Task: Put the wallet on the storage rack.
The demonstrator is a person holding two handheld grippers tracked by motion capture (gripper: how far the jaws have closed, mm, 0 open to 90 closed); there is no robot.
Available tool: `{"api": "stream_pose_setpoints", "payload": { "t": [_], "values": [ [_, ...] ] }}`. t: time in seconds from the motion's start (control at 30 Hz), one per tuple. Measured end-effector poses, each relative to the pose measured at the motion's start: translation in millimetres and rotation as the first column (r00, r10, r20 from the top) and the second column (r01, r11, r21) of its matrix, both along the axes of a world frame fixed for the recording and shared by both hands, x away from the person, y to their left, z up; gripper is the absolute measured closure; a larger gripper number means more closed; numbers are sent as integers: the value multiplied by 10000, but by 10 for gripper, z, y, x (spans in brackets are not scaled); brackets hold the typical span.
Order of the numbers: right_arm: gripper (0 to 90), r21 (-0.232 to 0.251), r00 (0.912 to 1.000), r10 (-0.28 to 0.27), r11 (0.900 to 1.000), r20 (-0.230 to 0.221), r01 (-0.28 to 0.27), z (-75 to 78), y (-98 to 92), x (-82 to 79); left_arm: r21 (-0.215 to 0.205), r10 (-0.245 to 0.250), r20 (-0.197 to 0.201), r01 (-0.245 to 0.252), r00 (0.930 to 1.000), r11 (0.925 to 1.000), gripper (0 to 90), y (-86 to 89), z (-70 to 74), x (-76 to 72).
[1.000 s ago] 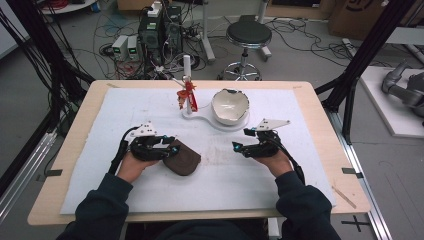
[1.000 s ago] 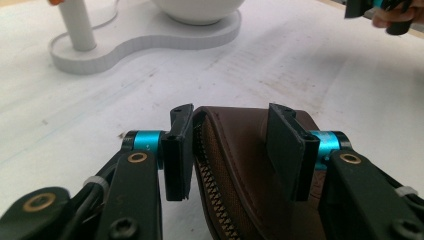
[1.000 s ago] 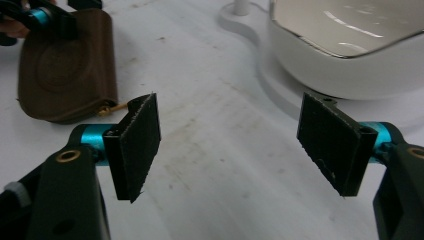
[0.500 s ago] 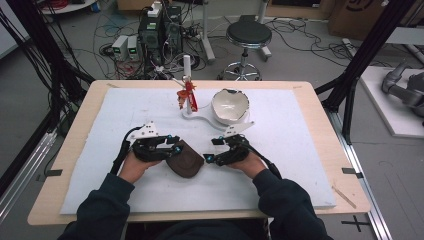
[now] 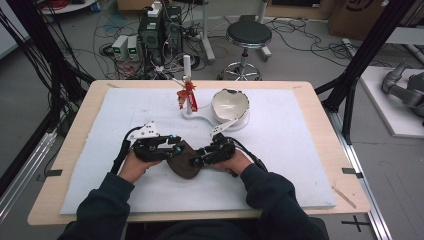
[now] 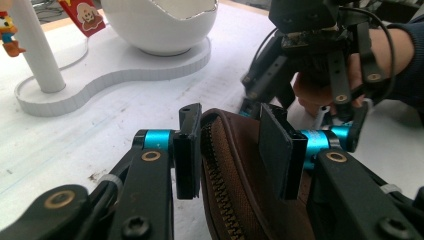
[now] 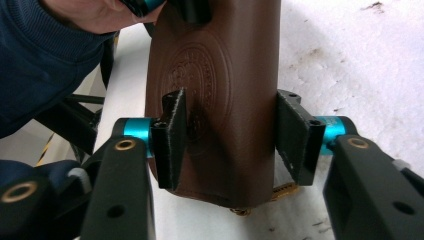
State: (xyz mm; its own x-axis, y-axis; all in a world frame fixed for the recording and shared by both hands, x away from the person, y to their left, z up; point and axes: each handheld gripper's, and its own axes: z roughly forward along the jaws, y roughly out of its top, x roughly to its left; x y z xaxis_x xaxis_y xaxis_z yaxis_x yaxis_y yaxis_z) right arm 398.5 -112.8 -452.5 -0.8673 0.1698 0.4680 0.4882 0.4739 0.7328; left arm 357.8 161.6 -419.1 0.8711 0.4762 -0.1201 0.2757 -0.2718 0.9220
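Hidden: lower end of brown leather zip pouch [image 6: 235, 185] cut off at the bottom of the left gripper view; embossed round seal on its face in the right gripper view too dim to read.
Left gripper [image 5: 175, 150]: clamped on the pouch's zipper end, both pads pressed to the leather.
Right gripper [image 5: 197, 161]: jaws have just been closing, pouch between them; left pad touching the leather, right pad looking just clear of its edge.
Pouch place: between the two grippers, flat on the white mat [image 5: 300, 150].
Open room: bare mat to the right and left of both hands.
Beyond the tools: white eggshell-shaped bowl [image 5: 230, 105] on its curved white stand [image 5: 200, 116], well apart from the pouch.
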Motion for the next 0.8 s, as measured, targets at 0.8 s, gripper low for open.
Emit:
{"api": "stream_pose_setpoints", "payload": {
  "t": [0.8],
  "values": [
    [671,1109,9262,-2957,9545,2340,2767,689,-775,41,-1131,3658,-395,-3679,9298,9230,301,730,18,122]
  ]
}}
